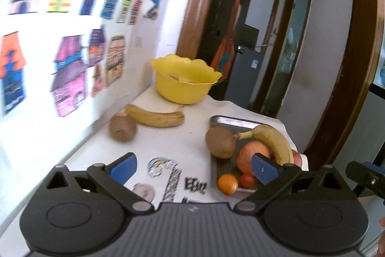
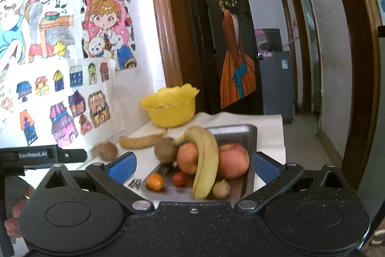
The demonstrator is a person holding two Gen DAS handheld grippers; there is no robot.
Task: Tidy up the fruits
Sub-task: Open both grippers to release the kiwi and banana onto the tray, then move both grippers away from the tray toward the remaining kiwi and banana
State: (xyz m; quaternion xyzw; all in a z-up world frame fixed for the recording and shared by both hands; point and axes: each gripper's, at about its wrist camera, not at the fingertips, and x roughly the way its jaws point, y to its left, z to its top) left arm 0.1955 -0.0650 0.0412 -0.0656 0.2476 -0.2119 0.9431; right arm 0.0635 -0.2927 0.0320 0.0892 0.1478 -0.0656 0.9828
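A metal tray [image 2: 243, 130] [image 1: 228, 122] on the white table holds a banana [image 2: 207, 160], two apples [image 2: 234, 160], a kiwi [image 2: 164, 149], a small orange [image 2: 154, 181], a small red fruit [image 2: 179, 178] and a small brown fruit [image 2: 221, 188]. A yellow bowl [image 1: 185, 81] [image 2: 172, 110] stands at the back by the wall. A second banana [image 1: 154, 116] and a second kiwi [image 1: 122, 128] lie loose on the table. My left gripper [image 1: 192, 168] is open and empty above the table's near part. My right gripper [image 2: 192, 166] is open and empty in front of the tray.
Coloured drawings cover the wall [image 1: 72, 40] on the left. A dark door [image 2: 231, 40] and wooden frame stand behind the table. Stickers [image 1: 168, 175] lie on the table surface. The table's right edge [image 2: 281, 136] drops to a hallway floor.
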